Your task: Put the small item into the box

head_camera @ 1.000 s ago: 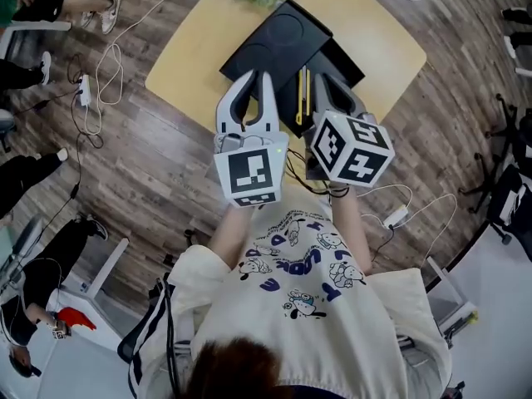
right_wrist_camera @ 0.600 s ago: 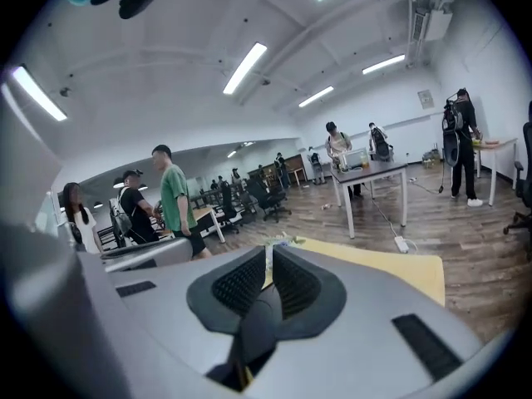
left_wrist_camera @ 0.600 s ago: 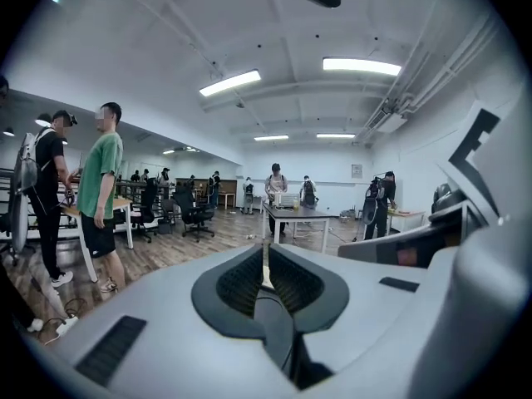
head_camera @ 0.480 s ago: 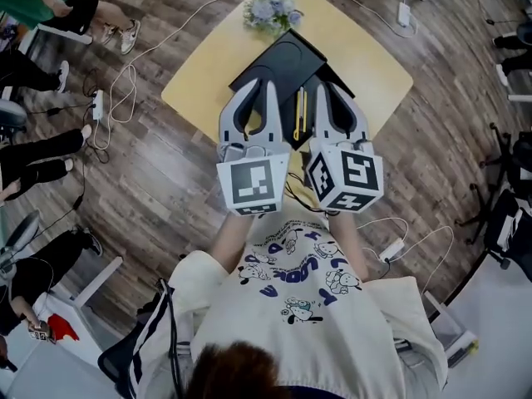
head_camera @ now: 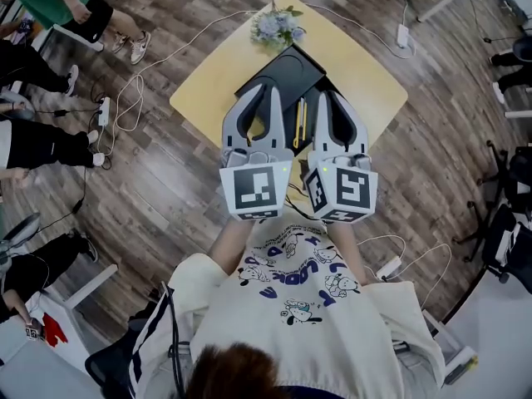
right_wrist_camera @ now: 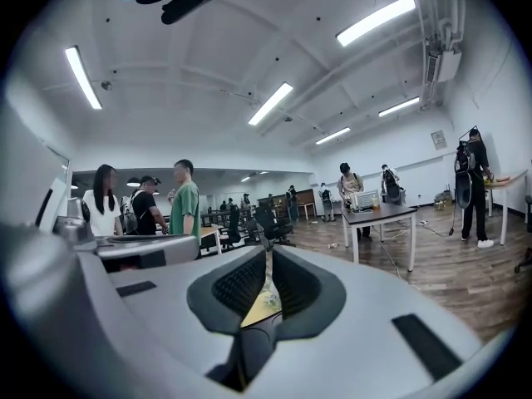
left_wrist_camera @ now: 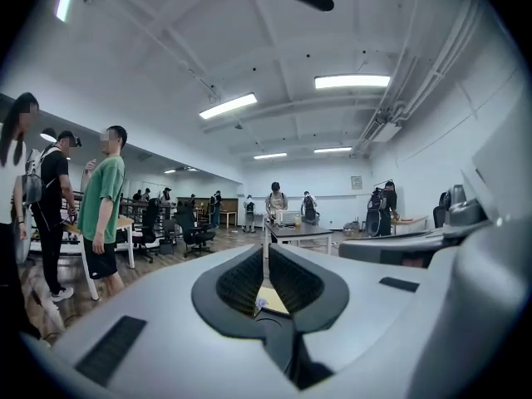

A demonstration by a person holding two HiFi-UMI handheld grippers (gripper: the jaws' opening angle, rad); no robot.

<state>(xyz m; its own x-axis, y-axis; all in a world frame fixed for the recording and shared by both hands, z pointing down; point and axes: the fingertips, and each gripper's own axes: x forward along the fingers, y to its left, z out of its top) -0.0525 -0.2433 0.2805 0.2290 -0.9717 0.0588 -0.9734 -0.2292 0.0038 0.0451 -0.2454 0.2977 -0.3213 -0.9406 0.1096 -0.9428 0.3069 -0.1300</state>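
Now, both grippers hang side by side above the yellow table (head_camera: 208, 77). The left gripper (head_camera: 264, 91) has its jaws pressed together on nothing, and the right gripper (head_camera: 327, 96) is the same, tips meeting and empty. Between them lies the slim yellow item (head_camera: 300, 113), by the black box (head_camera: 283, 69). A flower bunch (head_camera: 277, 25) sits at the far corner.

Seen from the head camera, the left gripper (head_camera: 264, 90) and right gripper (head_camera: 327, 95) cover the near part of the black box (head_camera: 287, 69) on the table (head_camera: 208, 80). Between them, near the table's front edge, lies a thin yellow thing (head_camera: 300, 116), too small for me to name.
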